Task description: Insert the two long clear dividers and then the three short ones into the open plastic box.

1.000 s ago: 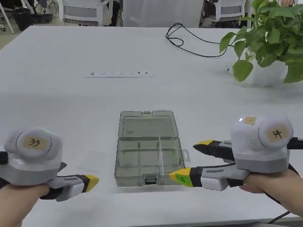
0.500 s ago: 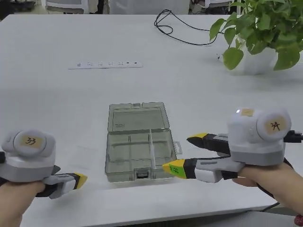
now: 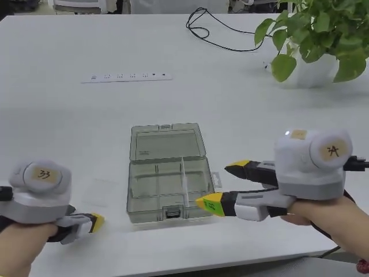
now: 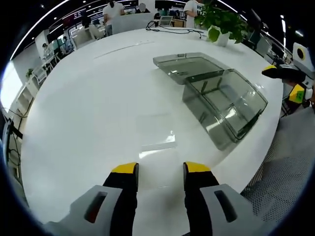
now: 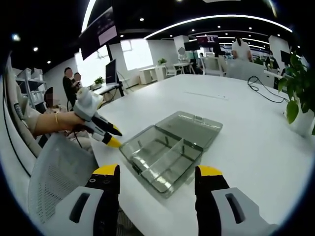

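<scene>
The smoky clear plastic box (image 3: 151, 187) lies open near the table's front edge, its lid (image 3: 166, 143) flat behind it. One long clear divider (image 3: 184, 183) stands in the base, running front to back. Thin clear dividers (image 3: 104, 190) lie flat on the table left of the box; they also show ahead of the jaws as clear dividers (image 4: 157, 141). A small clear piece (image 3: 217, 180) lies by the box's right wall. My right gripper (image 3: 222, 185) is open beside the box's right front corner. My left gripper (image 4: 161, 168) is open low at the front left, holding nothing.
A white power strip (image 3: 127, 76) lies farther back on the table. A potted plant (image 3: 317, 34) and a black cable (image 3: 219, 32) are at the back right. The table's front edge (image 3: 173, 262) runs just below both grippers. People stand behind in the office.
The camera has shifted a little. The right gripper has edged left toward the box's right front corner. The left gripper holds about the same place.
</scene>
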A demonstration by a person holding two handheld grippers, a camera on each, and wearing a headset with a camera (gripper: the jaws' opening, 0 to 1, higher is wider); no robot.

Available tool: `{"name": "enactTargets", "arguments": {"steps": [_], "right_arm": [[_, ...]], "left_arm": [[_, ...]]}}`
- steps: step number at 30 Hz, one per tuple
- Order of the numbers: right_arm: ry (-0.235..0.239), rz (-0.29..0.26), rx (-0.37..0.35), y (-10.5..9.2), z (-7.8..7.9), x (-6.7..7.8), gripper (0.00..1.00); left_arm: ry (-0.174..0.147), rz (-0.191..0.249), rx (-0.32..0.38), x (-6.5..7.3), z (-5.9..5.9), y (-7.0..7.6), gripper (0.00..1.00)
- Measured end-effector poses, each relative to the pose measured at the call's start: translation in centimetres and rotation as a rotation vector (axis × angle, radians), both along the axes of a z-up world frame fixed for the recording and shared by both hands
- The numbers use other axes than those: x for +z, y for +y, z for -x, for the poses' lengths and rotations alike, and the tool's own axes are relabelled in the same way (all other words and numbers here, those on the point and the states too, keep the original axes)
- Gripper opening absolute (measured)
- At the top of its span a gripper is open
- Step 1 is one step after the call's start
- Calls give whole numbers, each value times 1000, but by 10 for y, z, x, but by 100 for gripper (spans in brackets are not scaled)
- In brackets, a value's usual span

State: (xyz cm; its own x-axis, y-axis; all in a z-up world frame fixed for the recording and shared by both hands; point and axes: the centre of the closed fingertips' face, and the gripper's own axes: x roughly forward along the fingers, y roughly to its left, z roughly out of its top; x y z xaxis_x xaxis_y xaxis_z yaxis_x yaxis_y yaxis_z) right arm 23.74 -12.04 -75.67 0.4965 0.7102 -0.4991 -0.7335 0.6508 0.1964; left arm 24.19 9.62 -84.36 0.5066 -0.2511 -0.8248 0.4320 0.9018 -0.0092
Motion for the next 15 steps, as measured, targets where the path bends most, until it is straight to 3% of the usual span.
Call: {"name": "enactTargets", "arguments": {"steps": [6,15], "right_arm": [[6,11,4,2,0,-2,61],[10,25,11,8,0,-3,60]], "left_arm": [[16,-18,-2,-1,-3,2,33],[70,-39,25,-3,-4,3,33]]}}
